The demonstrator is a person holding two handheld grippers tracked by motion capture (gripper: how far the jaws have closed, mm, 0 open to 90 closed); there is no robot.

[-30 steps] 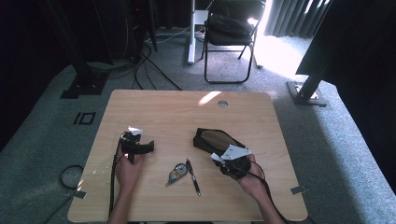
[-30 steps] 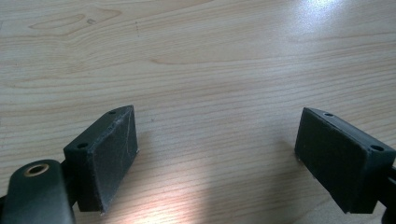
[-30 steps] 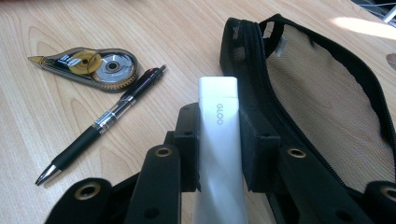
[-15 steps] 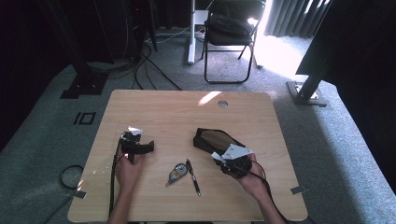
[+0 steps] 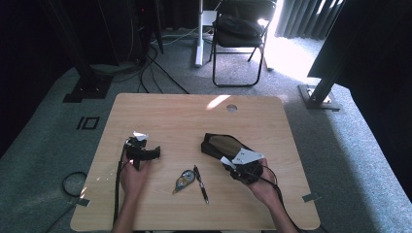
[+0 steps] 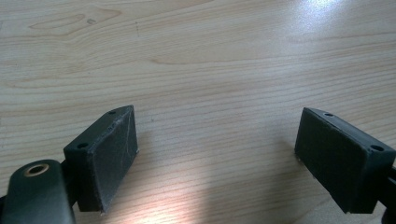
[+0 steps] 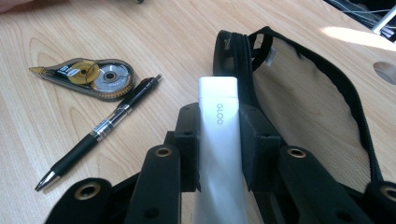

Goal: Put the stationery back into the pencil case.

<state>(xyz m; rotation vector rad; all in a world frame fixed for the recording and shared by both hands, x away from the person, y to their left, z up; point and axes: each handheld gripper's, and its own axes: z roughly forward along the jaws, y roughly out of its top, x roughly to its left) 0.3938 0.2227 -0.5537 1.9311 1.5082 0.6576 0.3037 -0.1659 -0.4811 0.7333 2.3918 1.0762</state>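
Glue stick [image 7: 219, 140], white, marked GLOO: clamped between the jaws of the right gripper [image 7: 218, 122], its tip pointing at the open mouth of the pouch [image 7: 299, 88]. Pouch: black, unzipped, lying on the table's right half just beyond the right gripper [image 5: 239, 165], well in from the right edge. Pen [image 7: 100, 130] and tape roller [image 7: 86, 77]: side by side left of the stick, near the table's front middle, bare wood around them. Left gripper [image 5: 145, 154]: on the left half, jaws released and wide, nothing between the pads [image 6: 109, 158] but bare wood. Table [image 5: 170, 116]: light wood, rounded corners, far half bare, a cable hole [image 5: 231, 108] near the back edge. Room: grey carpet, a folding chair [image 5: 238, 34] behind, cables on the floor.
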